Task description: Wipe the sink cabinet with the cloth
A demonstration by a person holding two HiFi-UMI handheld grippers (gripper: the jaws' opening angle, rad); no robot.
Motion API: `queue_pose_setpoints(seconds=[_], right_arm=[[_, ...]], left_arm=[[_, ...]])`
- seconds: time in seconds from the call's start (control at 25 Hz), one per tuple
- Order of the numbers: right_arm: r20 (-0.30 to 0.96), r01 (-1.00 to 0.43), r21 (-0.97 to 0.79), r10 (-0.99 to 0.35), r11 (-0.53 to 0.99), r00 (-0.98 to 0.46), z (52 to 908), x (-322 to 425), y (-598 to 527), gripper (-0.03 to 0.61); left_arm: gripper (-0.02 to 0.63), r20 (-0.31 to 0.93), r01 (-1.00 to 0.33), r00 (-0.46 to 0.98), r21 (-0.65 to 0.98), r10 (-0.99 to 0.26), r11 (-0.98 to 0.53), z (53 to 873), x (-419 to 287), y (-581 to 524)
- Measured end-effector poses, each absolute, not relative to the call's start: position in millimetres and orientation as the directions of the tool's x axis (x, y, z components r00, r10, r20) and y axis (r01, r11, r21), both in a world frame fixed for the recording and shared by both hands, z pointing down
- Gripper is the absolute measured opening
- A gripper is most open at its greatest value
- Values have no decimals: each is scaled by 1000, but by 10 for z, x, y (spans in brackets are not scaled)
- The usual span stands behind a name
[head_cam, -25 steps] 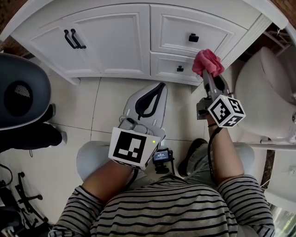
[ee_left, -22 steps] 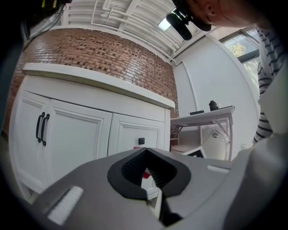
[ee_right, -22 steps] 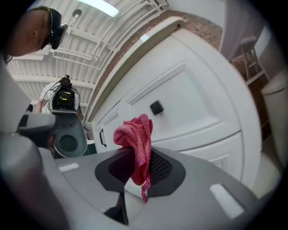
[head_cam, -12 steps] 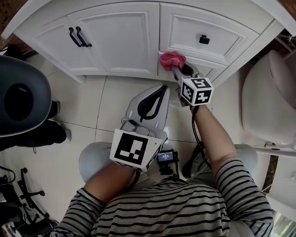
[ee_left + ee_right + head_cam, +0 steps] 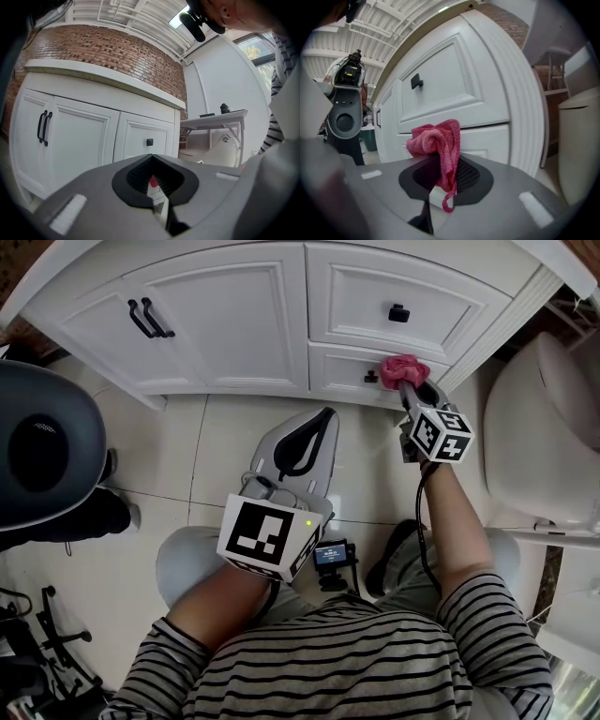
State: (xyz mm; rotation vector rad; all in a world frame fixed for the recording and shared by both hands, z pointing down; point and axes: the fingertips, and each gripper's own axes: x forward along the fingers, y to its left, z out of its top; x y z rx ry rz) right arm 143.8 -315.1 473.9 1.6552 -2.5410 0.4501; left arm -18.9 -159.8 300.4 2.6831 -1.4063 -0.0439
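**Pink cloth [image 5: 437,140] pinched in the right tongs [image 5: 443,183] at the lower drawer [image 5: 342,371]**

The right tongs were clamped on the cloth's lower folds. The bunched wad stood up beyond the tips and one thin tail hung down between the pads. The cloth looked soft, light and limp. It would likely flop or slip unless held by a thick fold near its middle. The wad lay at the front of the lower drawer of the white sink cabinet [image 5: 234,324], just beside a small black knob [image 5: 371,378]; whether it touched could not be told. The left tongs [image 5: 305,442] were pressed together on nothing, low over the tiled floor [image 5: 169,456], well apart from the cloth.
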Motion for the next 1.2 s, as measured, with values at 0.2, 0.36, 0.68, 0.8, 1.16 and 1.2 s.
queue_pose_setpoints(seconds=[0.2, 0.36, 0.68, 0.8, 1.16, 1.2], right_arm=[[274, -959, -209, -930, 190, -244, 4810, 2159, -3027, 71], [154, -895, -362, -931, 259, -331, 4404, 1844, -2827, 69], [118, -708, -349, -721, 614, -683, 4558, -86, -2855, 68], [209, -734, -325, -712, 596, -670, 4930, -330, -3037, 69], [392, -873, -286, -783, 395, -483, 5722, 440, -3229, 66], [405, -881, -285, -786, 377, -467, 5793, 522, -3227, 66]], left_arm=[[-9, 24, -820, 567, 108, -823, -562, 2986, -188, -1551], [-9, 9, -817, 569, 121, -822, -564, 2890, -213, -1502], [-9, -17, -818, 562, 136, -827, -559, 2792, -328, -1467], [-9, -11, -826, 549, 147, -836, -545, 2807, -408, -1506], [-9, 10, -821, 548, 196, -836, -536, 2917, -467, -1601], [-9, 12, -820, 550, 193, -835, -538, 2924, -450, -1604]])
